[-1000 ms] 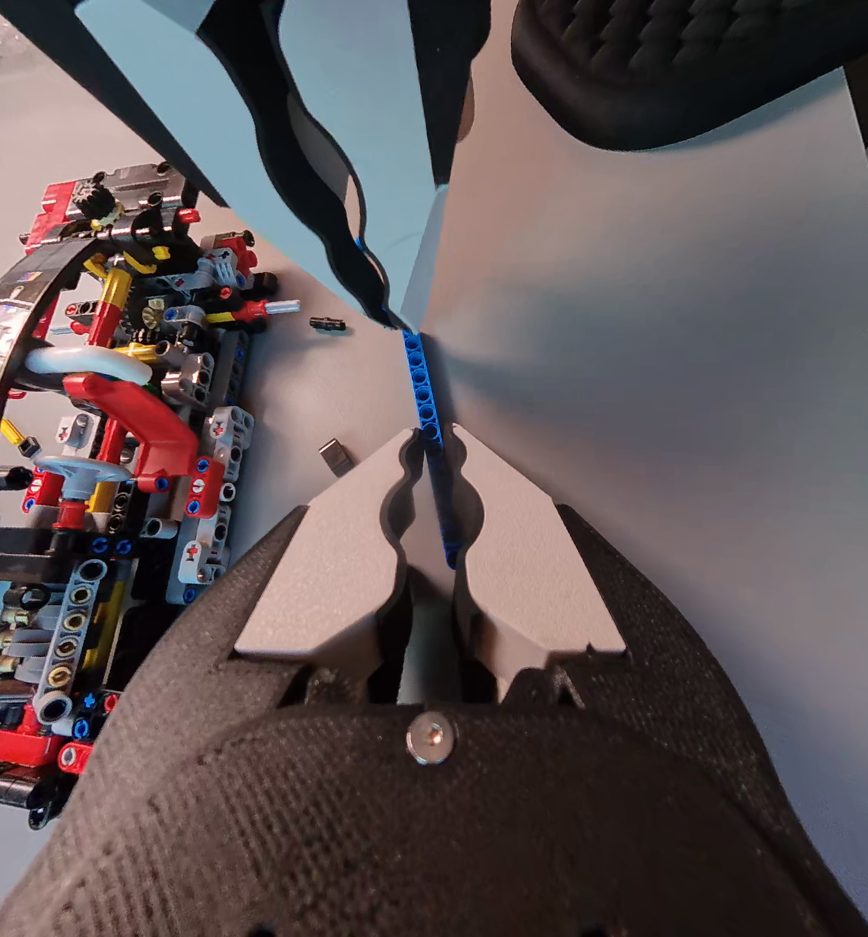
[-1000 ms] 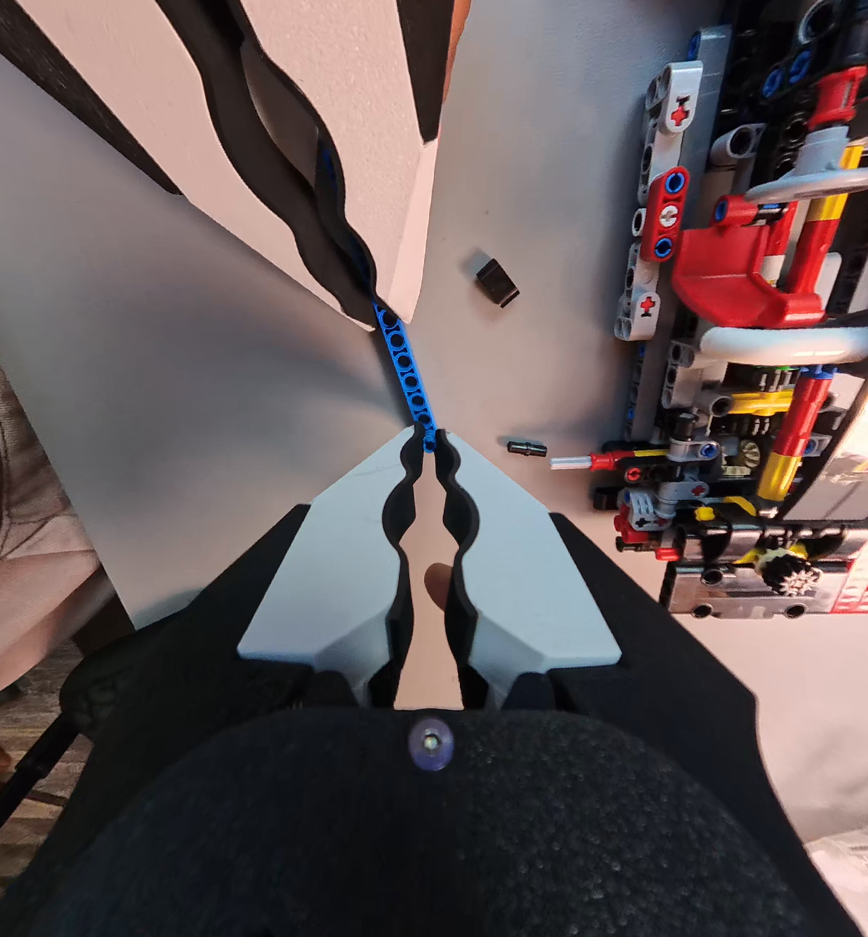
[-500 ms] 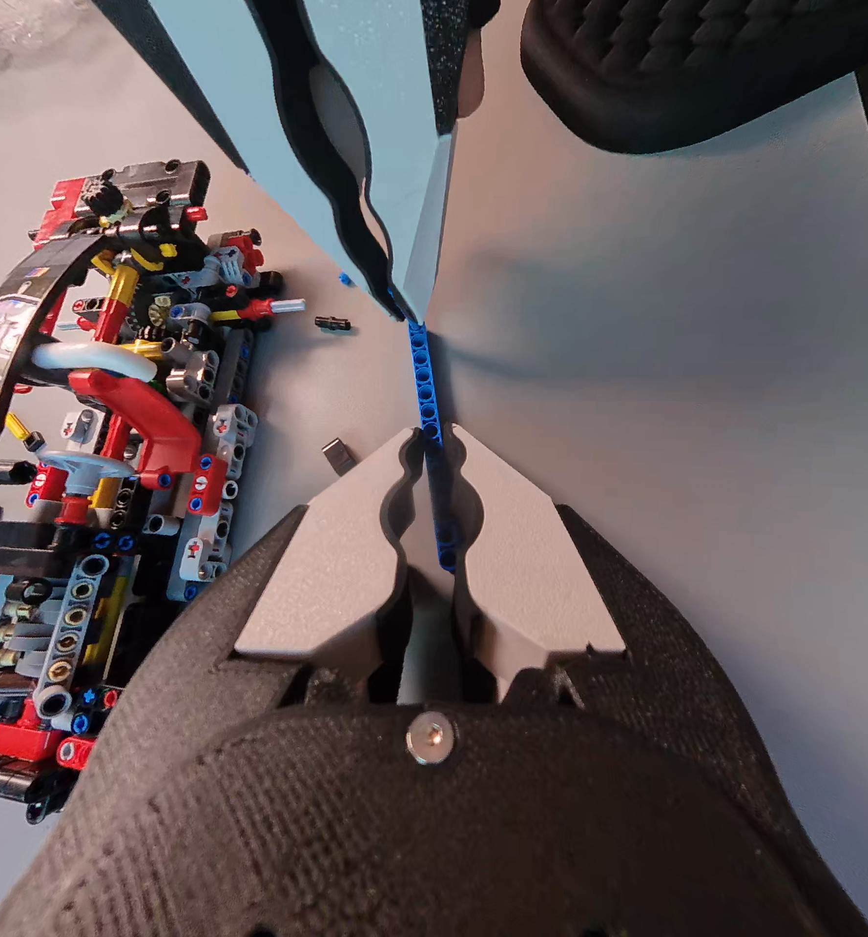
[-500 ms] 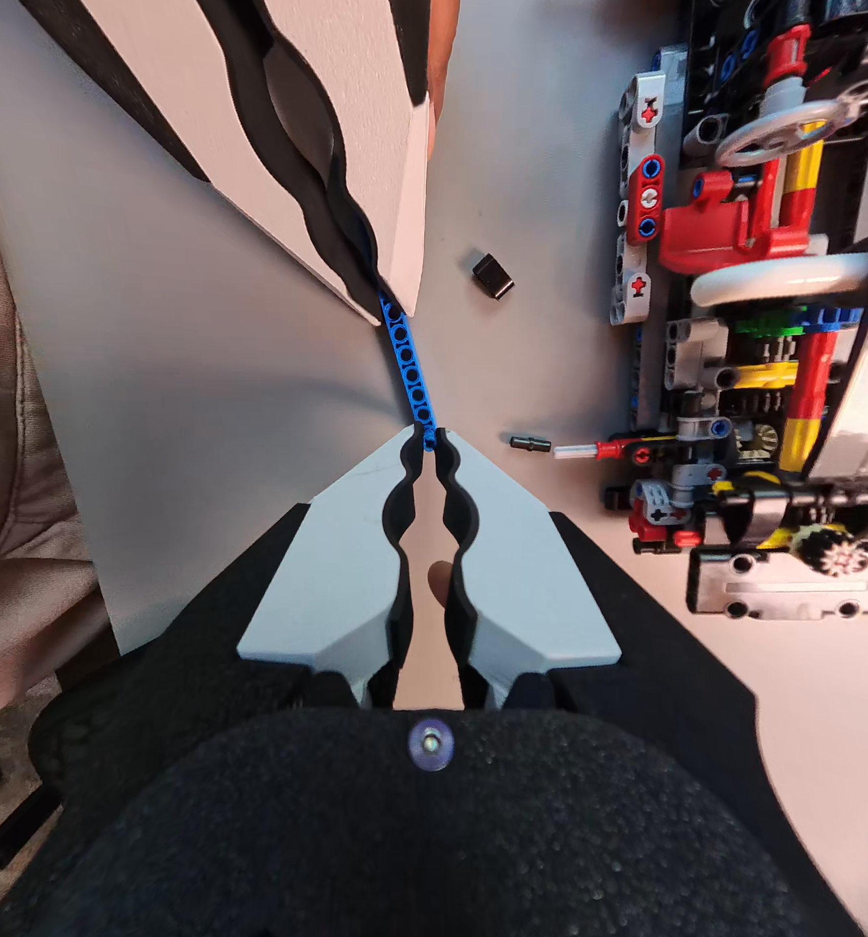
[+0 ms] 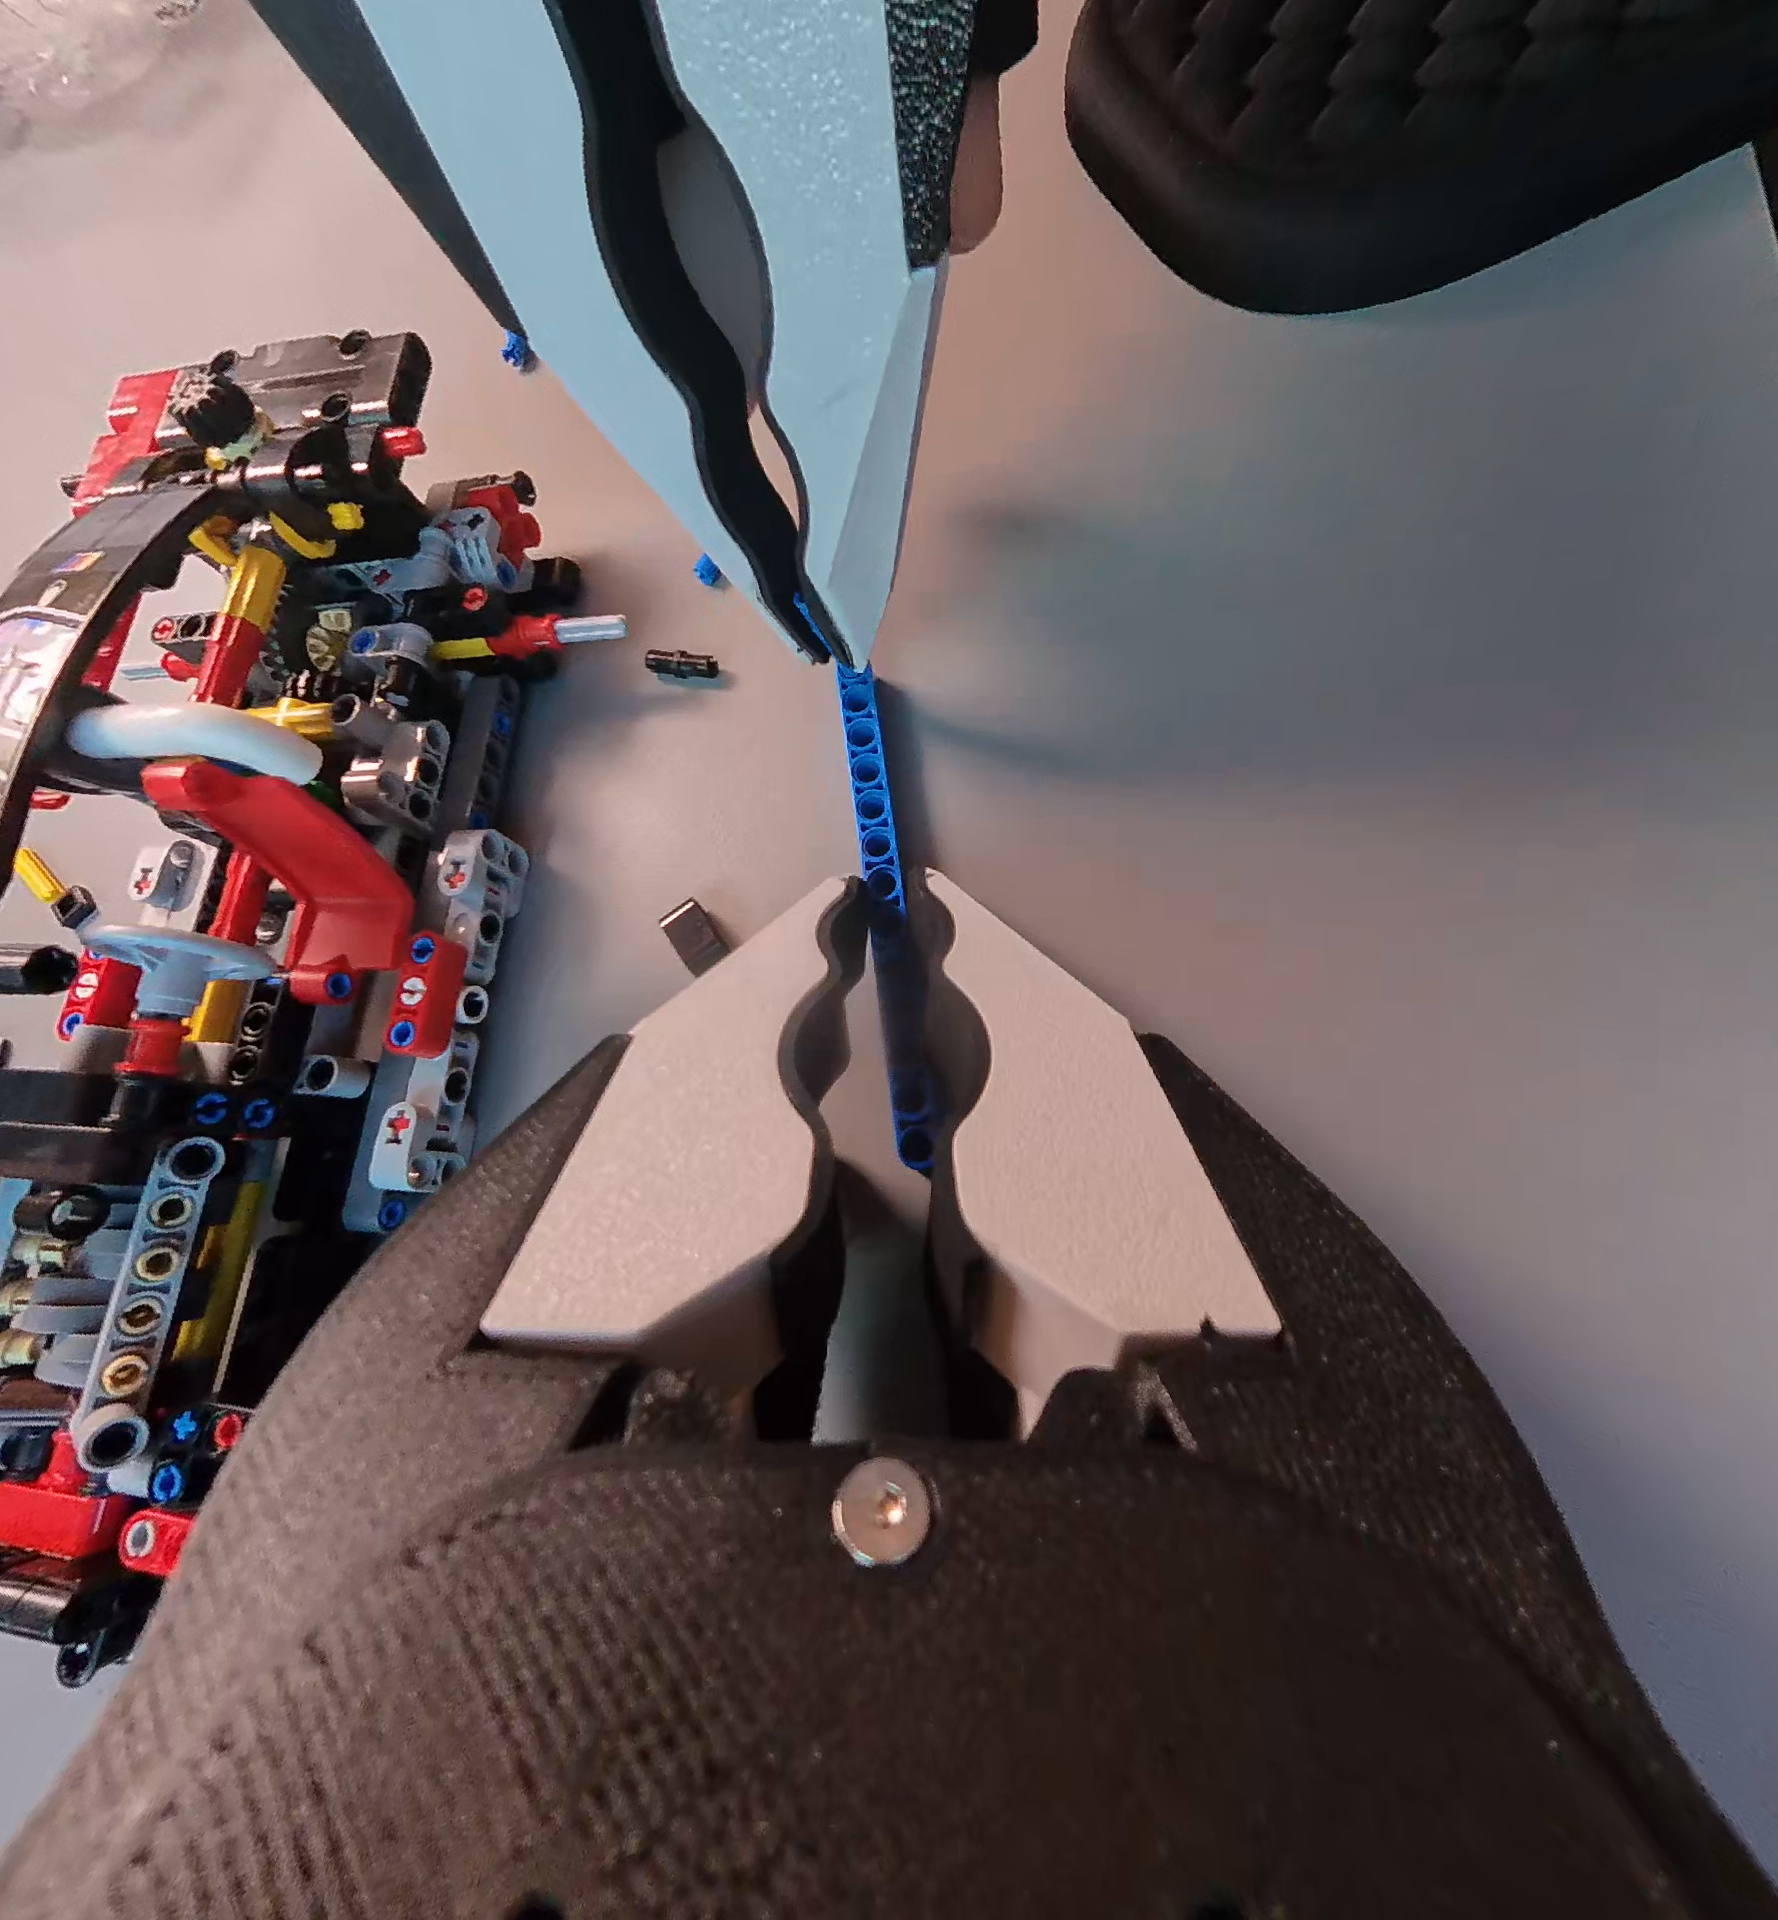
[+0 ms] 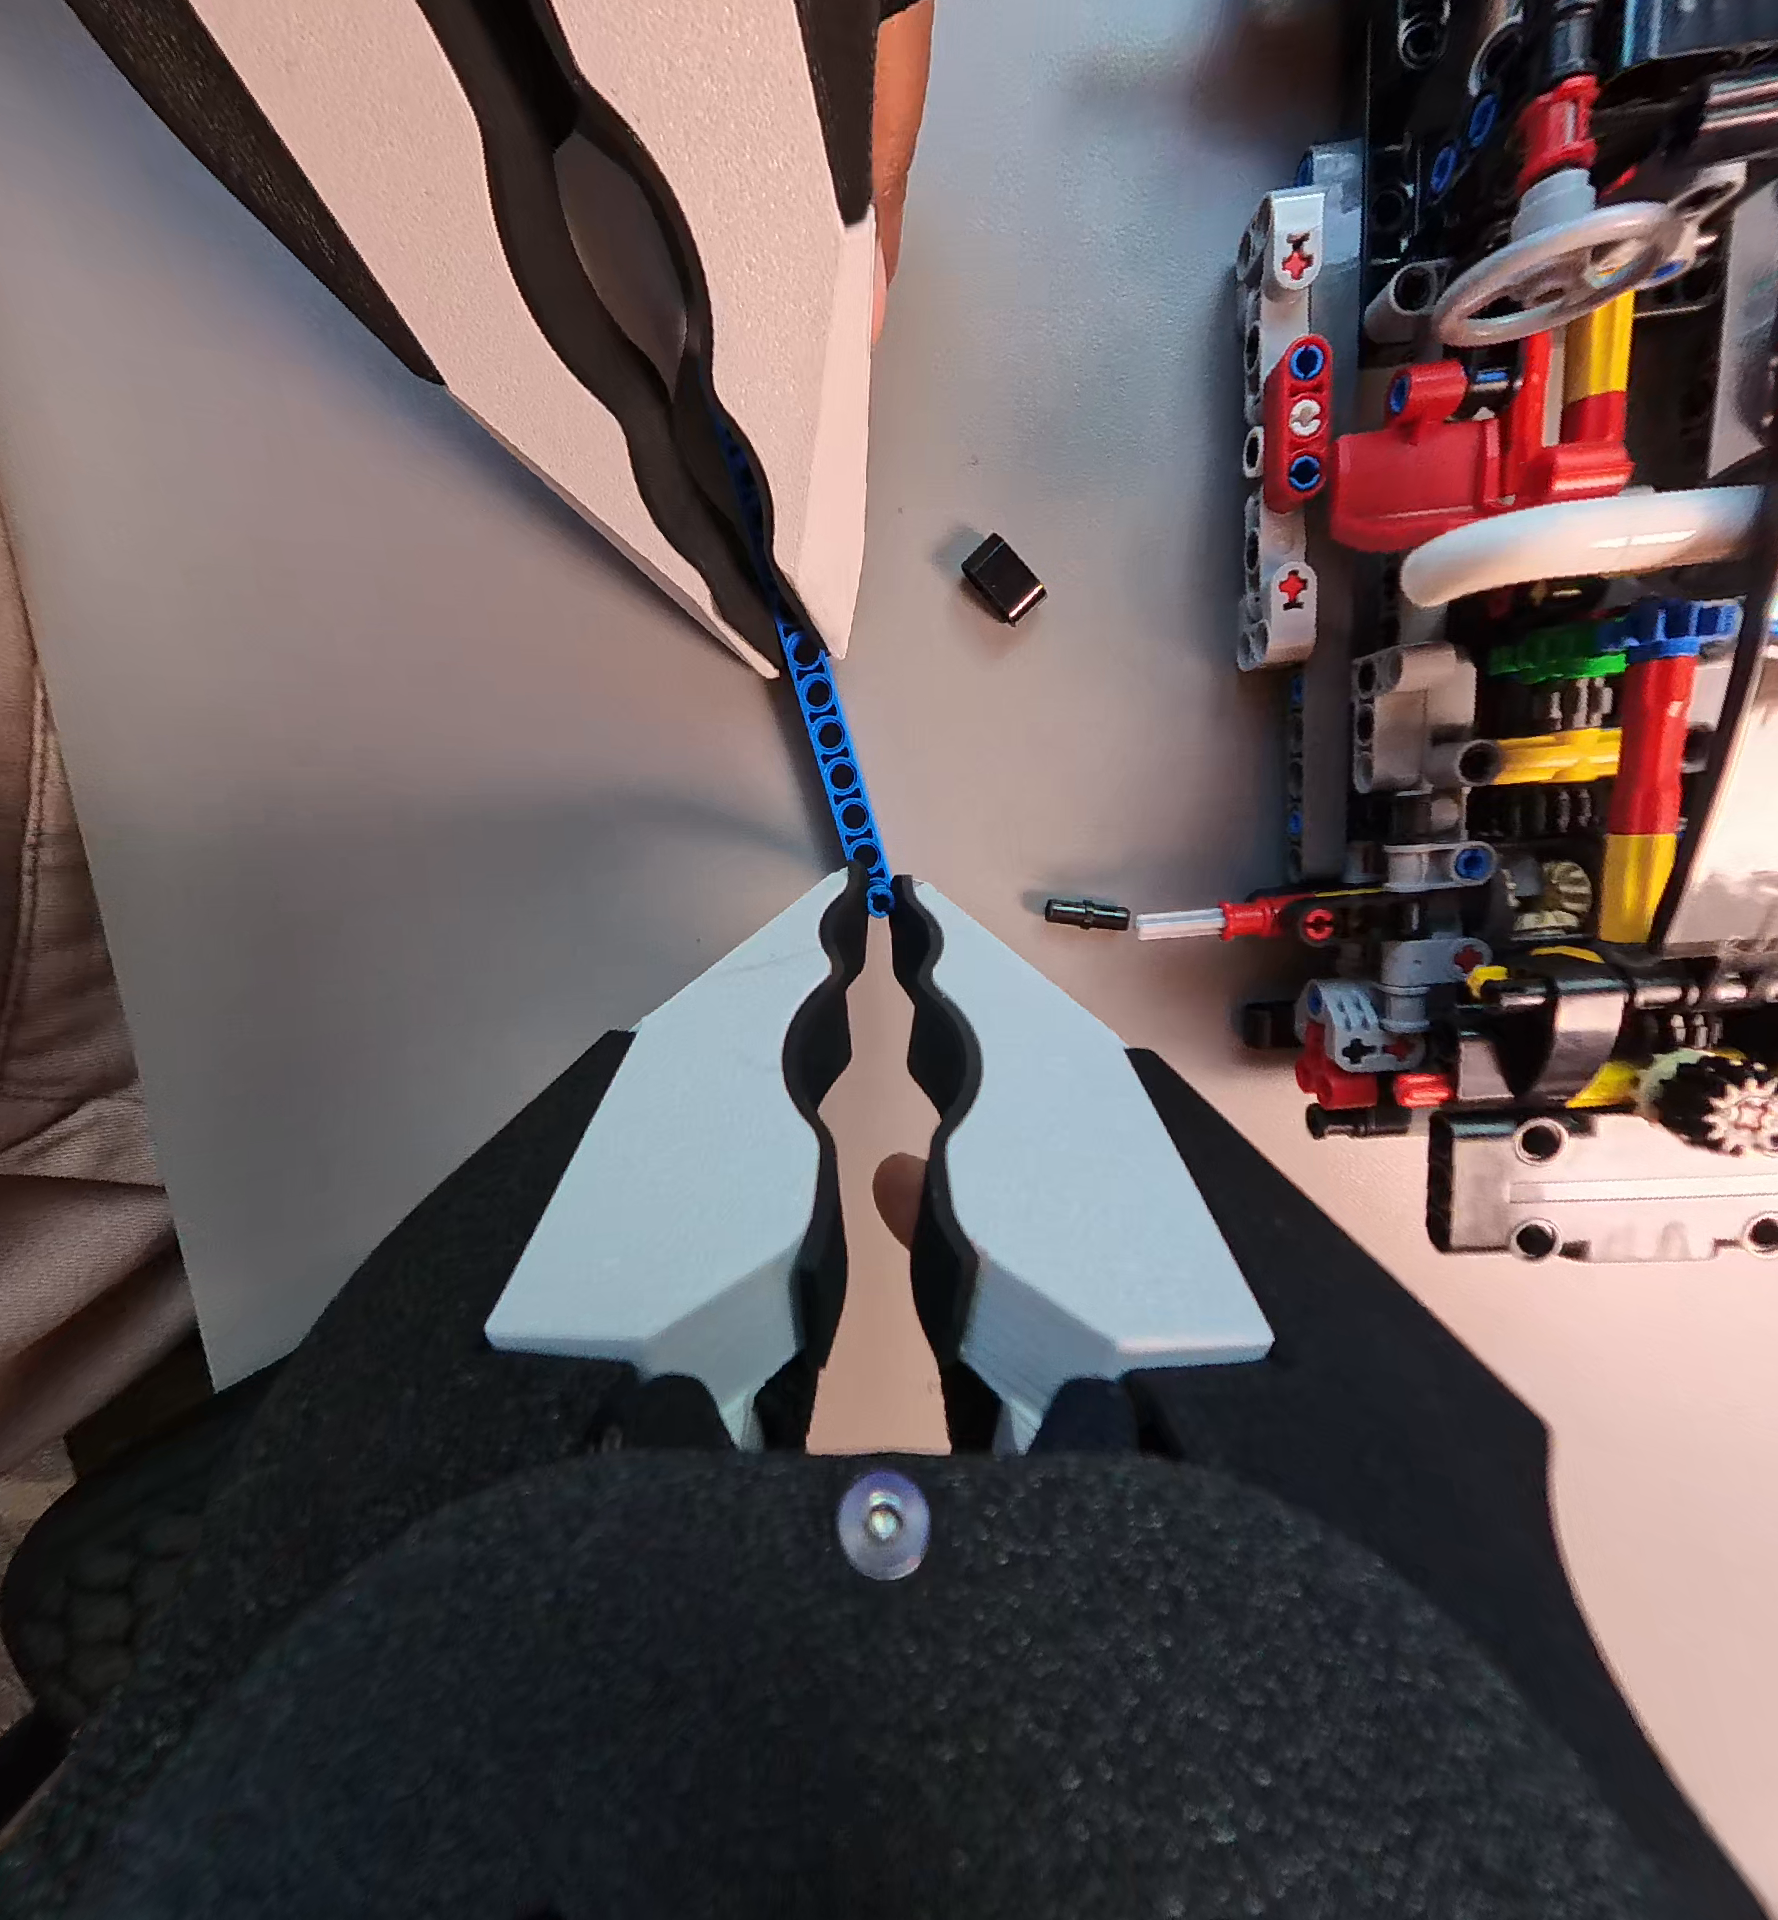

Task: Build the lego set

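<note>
On the grey table (image 5: 1384,935), lego car model (image 5: 241,935) sits left; left gripper (image 5: 885,894) and right gripper (image 6: 874,894) each clamp an end of the blue holed beam (image 5: 869,779) above the table, black pin (image 6: 1085,914) nearby.

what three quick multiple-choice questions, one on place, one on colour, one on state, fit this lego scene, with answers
1. Where is the small black pin?
A. on the table beside the model
B. in a gripper
C. on the chair

2. What colour is the held beam?
A. red
B. blue
C. yellow

3. How is the beam held?
A. lying free
B. by one gripper
C. by both grippers

Answers: 1 A, it lies loose near the lego vehicle model; 2 B, plainly blue; 3 C, the left gripper and right gripper each clamp an end.
</note>
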Available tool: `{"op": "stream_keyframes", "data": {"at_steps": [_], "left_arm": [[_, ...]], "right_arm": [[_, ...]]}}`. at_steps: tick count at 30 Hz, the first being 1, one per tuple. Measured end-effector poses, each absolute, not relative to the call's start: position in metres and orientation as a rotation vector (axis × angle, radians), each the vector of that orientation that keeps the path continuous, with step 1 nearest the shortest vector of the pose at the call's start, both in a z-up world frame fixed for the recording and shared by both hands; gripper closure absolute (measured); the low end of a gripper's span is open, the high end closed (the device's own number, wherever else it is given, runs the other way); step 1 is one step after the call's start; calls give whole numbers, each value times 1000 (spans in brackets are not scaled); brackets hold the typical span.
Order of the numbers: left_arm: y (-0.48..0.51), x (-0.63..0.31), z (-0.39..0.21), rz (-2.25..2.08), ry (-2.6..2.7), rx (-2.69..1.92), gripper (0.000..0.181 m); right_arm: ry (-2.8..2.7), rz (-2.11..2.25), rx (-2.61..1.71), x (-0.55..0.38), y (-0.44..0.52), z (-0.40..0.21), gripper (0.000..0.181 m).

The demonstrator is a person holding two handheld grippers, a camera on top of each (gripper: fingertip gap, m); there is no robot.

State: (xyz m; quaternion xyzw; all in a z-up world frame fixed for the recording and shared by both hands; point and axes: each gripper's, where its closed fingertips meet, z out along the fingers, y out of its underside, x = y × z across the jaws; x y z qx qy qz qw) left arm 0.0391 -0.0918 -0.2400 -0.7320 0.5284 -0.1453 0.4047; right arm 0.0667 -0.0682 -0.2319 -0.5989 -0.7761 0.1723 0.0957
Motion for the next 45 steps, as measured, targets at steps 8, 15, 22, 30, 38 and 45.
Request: {"op": "stream_keyframes", "data": {"at_steps": [8, 15, 22, 30, 38, 45], "left_arm": [[-92, 39, -240, -362, 1309, -1868, 175], [-91, 39, -240, -358, 1302, -1872, 175], [-92, 39, -240, -357, 1304, -1870, 175], [-91, 39, -240, -355, 1303, -1867, 175], [-92, 40, -240, -366, 1316, -1858, 175], [-92, 40, -239, -364, 1327, -1849, 175]], "right_arm": [[-1900, 685, -2071, 65, -65, -231, 179], [-1422, 790, -2242, 64, -62, -232, 179], [-1821, 678, -1837, 63, -66, -231, 178], [-1872, 668, -1711, 66, -68, -235, 178], [-1926, 715, -1835, 66, -70, -235, 178], [-2152, 503, -1584, 70, -70, -217, 147]]}}
